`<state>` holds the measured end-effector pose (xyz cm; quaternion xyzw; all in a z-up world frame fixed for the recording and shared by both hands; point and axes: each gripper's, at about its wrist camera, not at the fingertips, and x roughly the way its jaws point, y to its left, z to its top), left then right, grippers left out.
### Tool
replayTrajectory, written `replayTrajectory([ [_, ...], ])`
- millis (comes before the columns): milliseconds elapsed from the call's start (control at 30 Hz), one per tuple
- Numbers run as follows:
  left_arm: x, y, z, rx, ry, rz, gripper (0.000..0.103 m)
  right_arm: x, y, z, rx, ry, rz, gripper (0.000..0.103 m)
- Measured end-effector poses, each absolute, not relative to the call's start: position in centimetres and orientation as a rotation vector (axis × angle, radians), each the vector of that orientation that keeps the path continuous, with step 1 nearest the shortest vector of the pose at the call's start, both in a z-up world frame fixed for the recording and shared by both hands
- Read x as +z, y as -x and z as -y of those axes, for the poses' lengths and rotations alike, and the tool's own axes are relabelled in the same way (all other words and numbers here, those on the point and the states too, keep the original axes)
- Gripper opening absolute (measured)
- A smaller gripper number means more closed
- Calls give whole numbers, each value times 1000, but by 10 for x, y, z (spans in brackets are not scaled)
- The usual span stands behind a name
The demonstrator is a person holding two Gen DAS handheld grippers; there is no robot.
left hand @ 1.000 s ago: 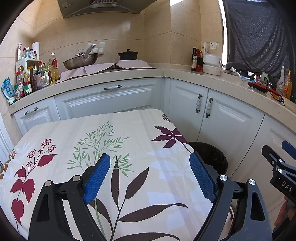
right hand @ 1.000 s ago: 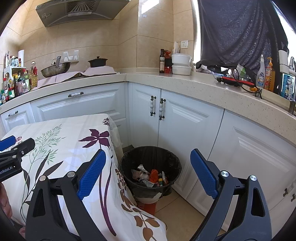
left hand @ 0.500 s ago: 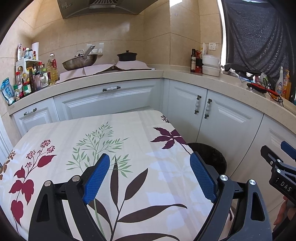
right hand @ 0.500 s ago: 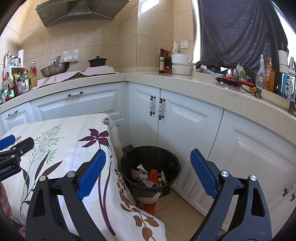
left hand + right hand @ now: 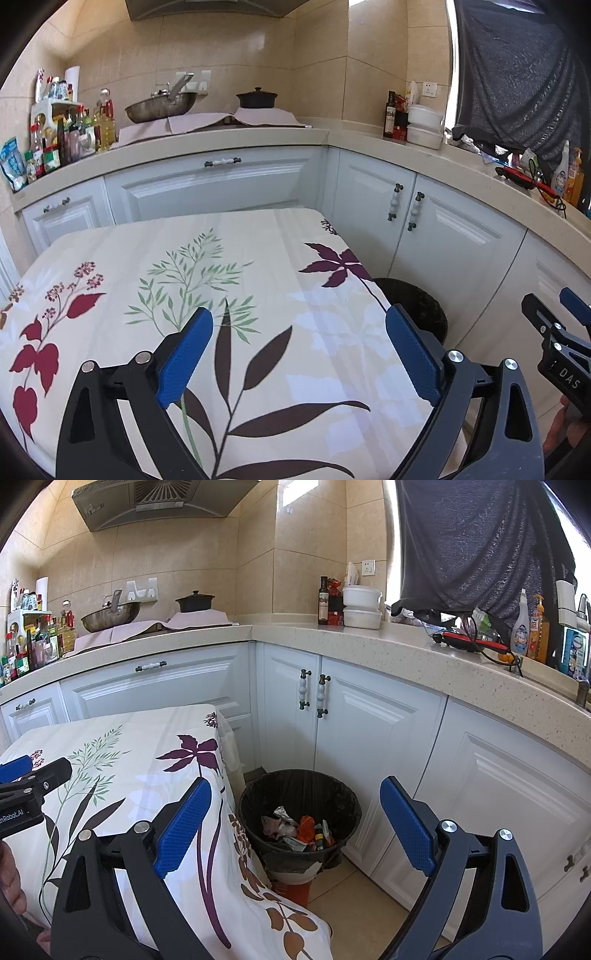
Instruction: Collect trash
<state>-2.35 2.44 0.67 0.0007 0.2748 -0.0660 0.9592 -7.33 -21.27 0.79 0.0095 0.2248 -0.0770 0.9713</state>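
Observation:
A black-lined trash bin [image 5: 255, 805] stands on the floor between the table and the corner cabinets, with crumpled wrappers and small packets [image 5: 295, 829] inside. In the left wrist view only its dark rim [image 5: 413, 295] shows past the table's edge. My left gripper [image 5: 297, 354] hovers over the floral tablecloth [image 5: 207, 273], its jaws opening wide with nothing between them. My right gripper [image 5: 293, 825] is open above the bin, and nothing is held between its blue pads [image 5: 406, 823]. I see no loose trash on the cloth.
White cabinet doors [image 5: 373, 746] curve round behind the bin. The counter holds a wok [image 5: 160, 107], a black pot [image 5: 256, 99], bottles [image 5: 66, 136] and white bowls [image 5: 361, 607]. A dark cloth [image 5: 480, 542] hangs at the window. Each view shows the other gripper at its edge.
The left gripper's blue pads stand very slightly wider apart than a second ago. Neither hand has shifted and the right gripper looks the same.

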Motion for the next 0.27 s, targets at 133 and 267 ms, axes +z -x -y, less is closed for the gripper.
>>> replayTrajectory([
  [133, 6, 23, -25, -119, -18, -554, 92, 8, 73, 212, -151, -18, -455, 90],
  [267, 3, 19, -31, -108, -9, -573, 92, 5, 68, 208, -138, -14, -465, 90],
])
